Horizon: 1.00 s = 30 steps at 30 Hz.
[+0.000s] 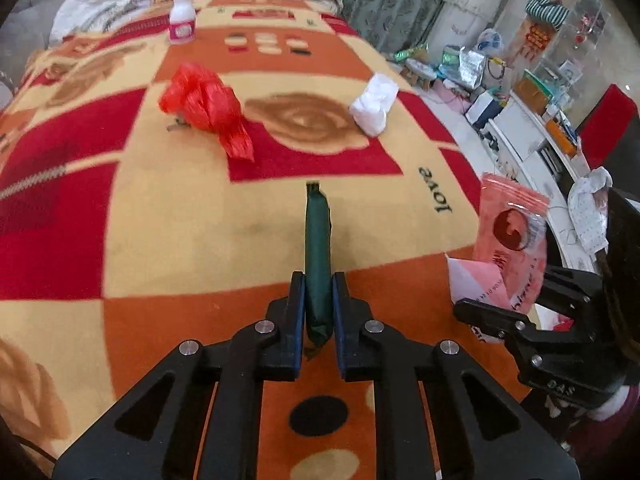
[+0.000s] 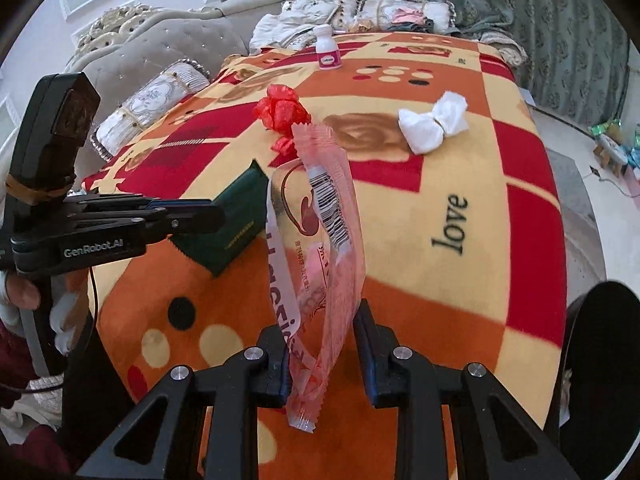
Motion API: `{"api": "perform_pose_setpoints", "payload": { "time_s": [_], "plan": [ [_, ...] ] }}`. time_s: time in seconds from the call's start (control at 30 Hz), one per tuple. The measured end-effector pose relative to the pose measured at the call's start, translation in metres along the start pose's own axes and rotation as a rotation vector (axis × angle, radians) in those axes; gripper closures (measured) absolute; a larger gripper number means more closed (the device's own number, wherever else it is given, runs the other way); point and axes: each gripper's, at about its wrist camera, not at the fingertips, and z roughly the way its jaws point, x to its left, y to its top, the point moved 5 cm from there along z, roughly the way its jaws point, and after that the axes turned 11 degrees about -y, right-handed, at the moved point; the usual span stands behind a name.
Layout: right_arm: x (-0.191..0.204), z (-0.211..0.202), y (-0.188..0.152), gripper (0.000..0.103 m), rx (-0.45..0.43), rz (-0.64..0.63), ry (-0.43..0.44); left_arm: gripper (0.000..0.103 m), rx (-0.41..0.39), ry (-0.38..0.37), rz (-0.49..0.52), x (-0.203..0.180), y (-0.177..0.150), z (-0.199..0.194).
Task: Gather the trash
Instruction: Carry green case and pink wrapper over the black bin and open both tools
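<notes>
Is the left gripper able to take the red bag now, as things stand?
Probably not yet. The left gripper is shut on a green packet, so its jaws are occupied. The path over the blanket to the red bag looks free otherwise.

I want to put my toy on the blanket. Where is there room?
The widest bare patch is the near part of the blanket, around the word love, in front of the white wad. The stretch between the white wad and the red bag is free too. It is crowded by the grippers holding trash.
</notes>
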Motion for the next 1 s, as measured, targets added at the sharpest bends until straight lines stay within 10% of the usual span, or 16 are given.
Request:
{"api": "perform_pose_setpoints", "payload": {
  "time_s": [1.0],
  "plan": [
    [-0.065, -0.036, -0.023, 0.078, -0.037, 0.119, -0.091, 0.094, -0.039, -0.061, 0.090, -0.078, 0.014, 0.008]
  ]
}}
